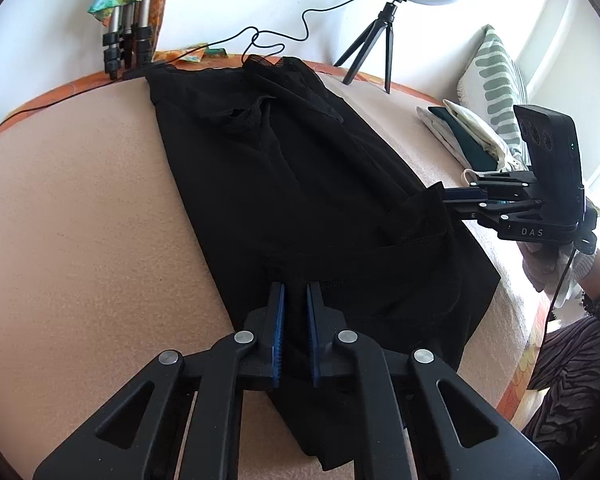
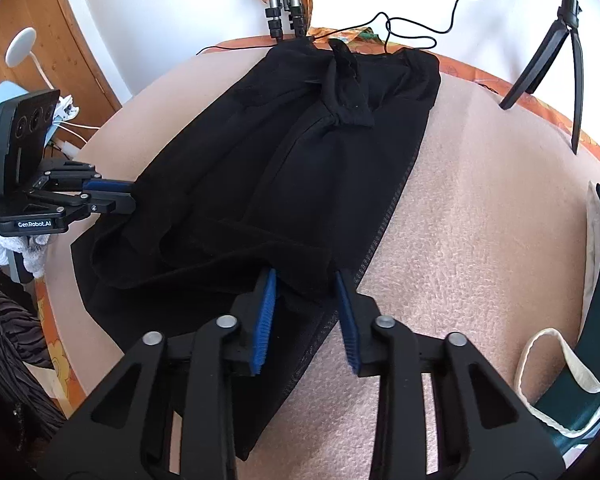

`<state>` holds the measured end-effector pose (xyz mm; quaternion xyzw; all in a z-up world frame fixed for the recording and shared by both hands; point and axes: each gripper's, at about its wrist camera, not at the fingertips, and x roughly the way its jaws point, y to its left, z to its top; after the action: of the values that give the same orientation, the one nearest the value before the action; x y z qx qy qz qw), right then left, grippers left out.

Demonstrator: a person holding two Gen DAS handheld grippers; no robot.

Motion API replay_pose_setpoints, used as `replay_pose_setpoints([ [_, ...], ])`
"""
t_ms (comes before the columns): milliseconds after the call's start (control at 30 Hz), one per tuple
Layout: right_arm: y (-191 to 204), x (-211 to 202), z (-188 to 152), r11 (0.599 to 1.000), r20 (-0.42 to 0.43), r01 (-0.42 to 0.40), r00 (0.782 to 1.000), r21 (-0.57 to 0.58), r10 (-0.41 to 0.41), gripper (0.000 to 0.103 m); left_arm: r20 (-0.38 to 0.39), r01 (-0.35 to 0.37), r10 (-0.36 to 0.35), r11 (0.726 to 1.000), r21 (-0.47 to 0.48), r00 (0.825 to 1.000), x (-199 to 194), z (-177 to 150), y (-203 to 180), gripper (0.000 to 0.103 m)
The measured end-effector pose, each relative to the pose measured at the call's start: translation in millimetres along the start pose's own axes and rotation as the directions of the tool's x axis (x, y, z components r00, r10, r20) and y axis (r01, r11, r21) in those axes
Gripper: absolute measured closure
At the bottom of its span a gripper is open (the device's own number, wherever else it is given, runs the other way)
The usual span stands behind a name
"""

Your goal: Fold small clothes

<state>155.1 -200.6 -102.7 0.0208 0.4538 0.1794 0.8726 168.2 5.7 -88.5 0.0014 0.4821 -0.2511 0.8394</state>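
A thin black garment (image 1: 300, 184), long and creased, lies mid-frame on the fuzzy beige table (image 1: 80, 220). Left gripper (image 1: 296, 292) jaws pinch its hem; right gripper (image 2: 306, 280) jaws are half open around a fold.

Beige blanket-covered surface (image 1: 80, 220), perhaps a bed, bearing black garment (image 1: 300, 184), folded clothes pile (image 1: 466, 136), small tripod (image 1: 374, 46).

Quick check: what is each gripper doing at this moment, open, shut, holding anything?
Left gripper: nearly shut, pinching a fold of the black garment.
Right gripper: open, fingers either side of the garment's edge, not clamped.
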Motion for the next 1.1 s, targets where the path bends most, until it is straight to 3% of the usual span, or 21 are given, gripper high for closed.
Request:
replay_pose_setpoints([
  [33,-2,0,0,1.0,0.001,-0.013,1.0,0.014,0.013,0.09,0.011,-0.003,0.003,1.0,-0.025,1.0,-1,1,4,0.098],
  [167,-24,2,-1,0.982,0.002,-0.109,0.994,0.152,0.11,0.093,0.072,-0.064,0.078,0.981,-0.181,0.994,-11,5,26,0.098],
  [300,-42,0,-2,0.961,0.013,-0.118,0.993,0.248,0.118,0.093,0.092,-0.142,0.156,0.98,-0.142,0.983,-17,9,22,0.097],
  [367,-46,-4,-2,0.961,0.019,-0.094,0.996,0.261,0.092,0.093,0.091,-0.145,0.158,0.981,-0.132,0.983,-17,9,18,0.097],
  [433,-47,-8,-3,0.962,0.026,-0.08,0.997,0.26,0.076,0.093,0.075,-0.139,0.148,0.984,-0.113,0.986,-15,9,15,0.088],
  [500,-48,-10,-1,0.962,0.033,-0.084,0.996,0.259,0.078,0.093,0.071,-0.12,0.127,0.988,-0.1,0.989,-16,9,13,0.07],
  [567,-47,-8,1,0.963,0.032,-0.091,0.996,0.254,0.085,0.093,0.075,-0.109,0.115,0.99,-0.09,0.99,-15,8,11,0.065],
  [700,-41,0,3,0.97,0.008,-0.073,0.997,0.232,0.073,0.093,0.043,-0.11,0.112,0.993,-0.038,0.993,-3,9,6,0.067],
  [733,-38,1,3,0.973,0.004,-0.067,0.998,0.221,0.068,0.093,0.039,-0.112,0.113,0.993,-0.024,0.993,-1,8,4,0.073],
  [767,-36,3,4,0.976,-0.001,-0.061,0.998,0.209,0.063,0.093,0.032,-0.119,0.12,0.993,-0.016,0.992,2,7,3,0.09],
  [800,-34,3,4,0.978,-0.005,-0.055,0.998,0.199,0.057,0.093,0.029,-0.12,0.12,0.993,-0.023,0.992,3,6,3,0.096],
  [900,-33,3,4,0.98,0.01,-0.054,0.999,0.194,0.053,0.098,0.066,-0.102,0.108,0.99,-0.097,0.992,-4,6,13,0.096],
  [1000,-40,2,4,0.972,0.018,-0.054,0.999,0.229,0.051,0.098,0.117,-0.145,0.162,0.979,-0.145,0.98,-16,9,24,0.096],
  [1100,-43,1,4,0.97,0.013,-0.034,0.999,0.24,0.032,0.098,0.121,-0.14,0.165,0.971,-0.195,0.979,-22,13,36,0.095],
])
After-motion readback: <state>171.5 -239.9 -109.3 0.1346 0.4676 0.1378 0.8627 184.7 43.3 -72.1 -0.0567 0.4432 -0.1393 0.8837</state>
